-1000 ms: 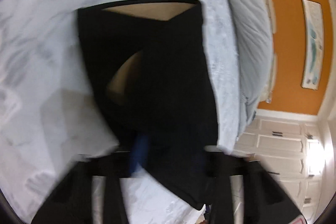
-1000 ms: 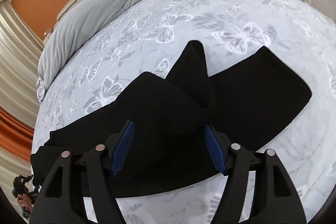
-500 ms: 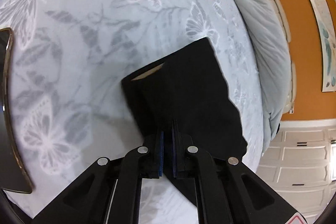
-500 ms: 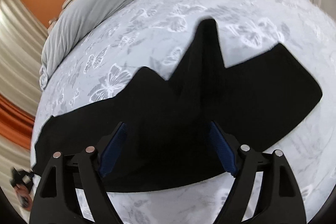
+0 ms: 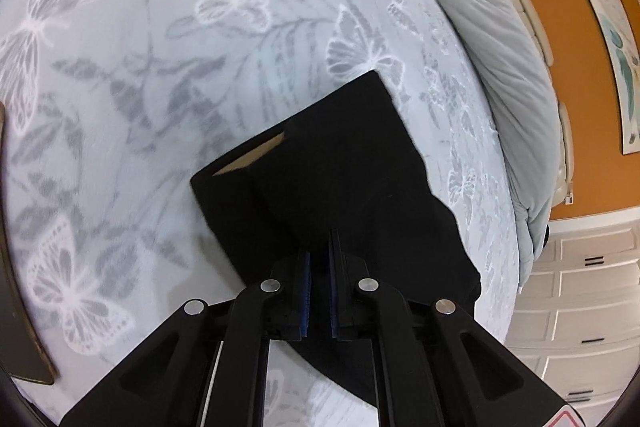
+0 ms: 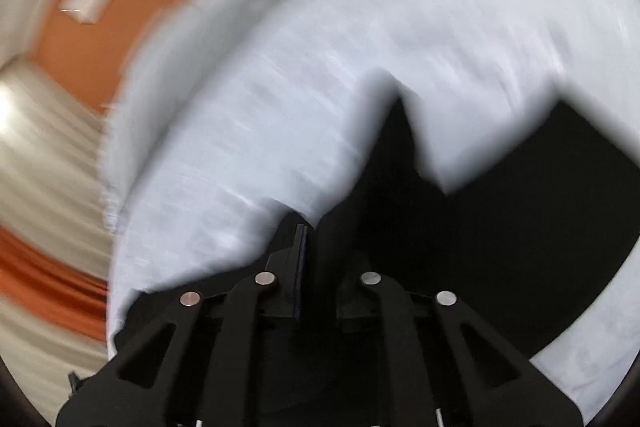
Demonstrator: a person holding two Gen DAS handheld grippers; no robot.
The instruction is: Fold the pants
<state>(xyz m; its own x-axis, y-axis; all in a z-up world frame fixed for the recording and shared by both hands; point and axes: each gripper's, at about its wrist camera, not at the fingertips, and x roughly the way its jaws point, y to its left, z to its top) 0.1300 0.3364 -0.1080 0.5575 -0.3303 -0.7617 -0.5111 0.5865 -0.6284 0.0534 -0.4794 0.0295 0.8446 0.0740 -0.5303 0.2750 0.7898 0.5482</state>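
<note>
Black pants [image 5: 352, 167] lie partly folded on the white butterfly-print bedspread [image 5: 160, 67], with a sliver of tan lining [image 5: 248, 159] showing at their far edge. My left gripper [image 5: 319, 251] is shut on the near edge of the pants, and dark cloth fills the narrow slit between its blue pads. In the blurred right wrist view, my right gripper [image 6: 316, 239] is shut, and the pants [image 6: 500, 227] rise in a peak straight up to its fingers. The right finger is lost against the black cloth.
A grey duvet [image 5: 512, 75] is bunched along the bed's far side, below an orange wall with a framed picture [image 5: 616, 59]. White drawers [image 5: 580, 287] stand at the right. A dark framed object [image 5: 24, 307] lies at the left edge. Pale curtains [image 6: 40, 147] hang beyond the bed.
The right gripper's jaws went from wide open over the pants to shut, and its view is now blurred. In the left view the pants, which hung close before, now stretch out over the bedspread.
</note>
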